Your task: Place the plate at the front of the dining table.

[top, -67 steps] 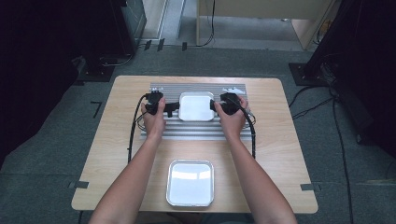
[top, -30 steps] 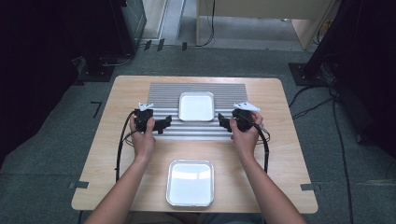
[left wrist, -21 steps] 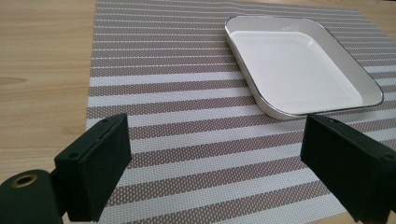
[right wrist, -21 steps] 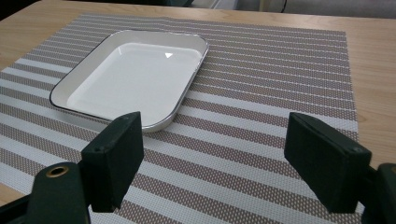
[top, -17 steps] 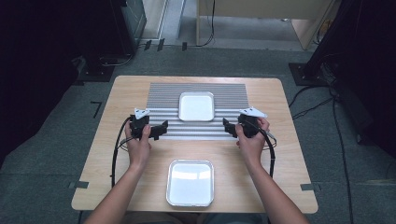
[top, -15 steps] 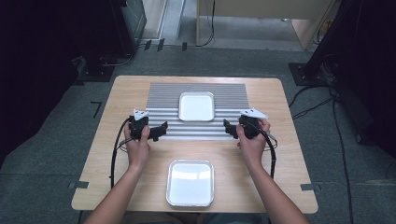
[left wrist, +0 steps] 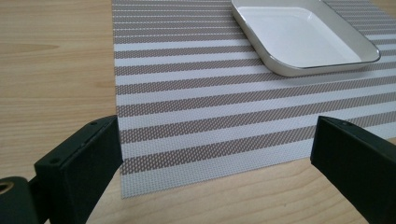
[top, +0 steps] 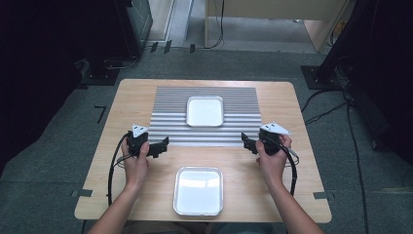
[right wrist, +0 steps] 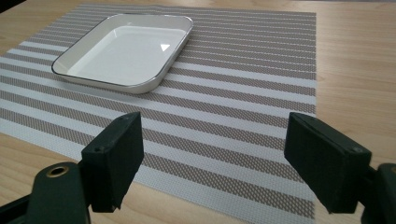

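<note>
Both grippers' jaws spread wide, empty: my left gripper [top: 163,146] and right gripper [top: 246,143] flank the near corners of the grey-and-white striped woven placemat [top: 204,117] on the light wooden table [top: 122,102]. White square metal-rimmed dish [top: 205,110] sits on the mat's far half; a matching dish [top: 198,190] sits near me. If the mat's next, I'd pinch both corners level, together, so the dish doesn't slide.

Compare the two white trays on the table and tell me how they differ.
The far tray rests on the striped placemat; the near tray sits on bare wood of the table at the person's edge. The far tray's rim is thin and dark-edged, while the near tray's rim looks broader and silvery. The far tray lies beyond both grippers, the near one between the forearms. Both are white, empty, square with rounded corners.
</note>
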Demonstrator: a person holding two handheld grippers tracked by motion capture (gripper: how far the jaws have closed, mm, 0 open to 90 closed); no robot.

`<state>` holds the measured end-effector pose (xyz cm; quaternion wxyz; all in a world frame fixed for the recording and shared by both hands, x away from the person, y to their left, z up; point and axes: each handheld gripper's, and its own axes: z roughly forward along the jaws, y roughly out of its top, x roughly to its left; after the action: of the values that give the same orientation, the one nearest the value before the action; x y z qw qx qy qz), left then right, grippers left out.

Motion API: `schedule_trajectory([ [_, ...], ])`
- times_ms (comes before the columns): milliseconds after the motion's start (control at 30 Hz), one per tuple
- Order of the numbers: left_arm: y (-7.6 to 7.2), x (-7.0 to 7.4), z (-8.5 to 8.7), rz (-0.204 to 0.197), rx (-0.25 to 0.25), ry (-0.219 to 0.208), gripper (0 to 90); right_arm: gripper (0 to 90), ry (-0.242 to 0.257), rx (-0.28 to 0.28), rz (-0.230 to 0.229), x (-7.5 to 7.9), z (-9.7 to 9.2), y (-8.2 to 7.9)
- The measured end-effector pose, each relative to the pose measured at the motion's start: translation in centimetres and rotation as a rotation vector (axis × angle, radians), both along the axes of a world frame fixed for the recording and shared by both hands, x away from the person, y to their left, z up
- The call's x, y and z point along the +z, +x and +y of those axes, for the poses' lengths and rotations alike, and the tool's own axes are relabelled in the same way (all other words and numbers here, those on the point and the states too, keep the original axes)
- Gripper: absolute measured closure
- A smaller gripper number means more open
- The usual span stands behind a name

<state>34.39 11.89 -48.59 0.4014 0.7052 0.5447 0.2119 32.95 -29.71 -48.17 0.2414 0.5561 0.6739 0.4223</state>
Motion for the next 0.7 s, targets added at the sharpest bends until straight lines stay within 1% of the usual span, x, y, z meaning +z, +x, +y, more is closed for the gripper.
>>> schedule_trajectory([
  [100,-0.4,-0.1,0.2,0.001,0.0,0.002,1.9,20.4,-0.002,-0.006,-0.003,-0.2,-0.5,-0.6],
  [300,-1.5,-0.4,1.0,-0.002,-0.011,0.015,1.9,20.8,-0.03,-0.013,-0.004,-0.7,-1.5,-1.8],
  [533,-2.9,-0.8,2.2,0.001,-0.011,0.012,1.9,21.1,-0.03,-0.026,0.01,-1.5,-2.6,-3.5],
  [700,-4.2,-1.1,3.2,0.005,-0.016,0.028,1.9,21.4,-0.036,-0.043,0.012,-1.7,-3.8,-4.5],
])
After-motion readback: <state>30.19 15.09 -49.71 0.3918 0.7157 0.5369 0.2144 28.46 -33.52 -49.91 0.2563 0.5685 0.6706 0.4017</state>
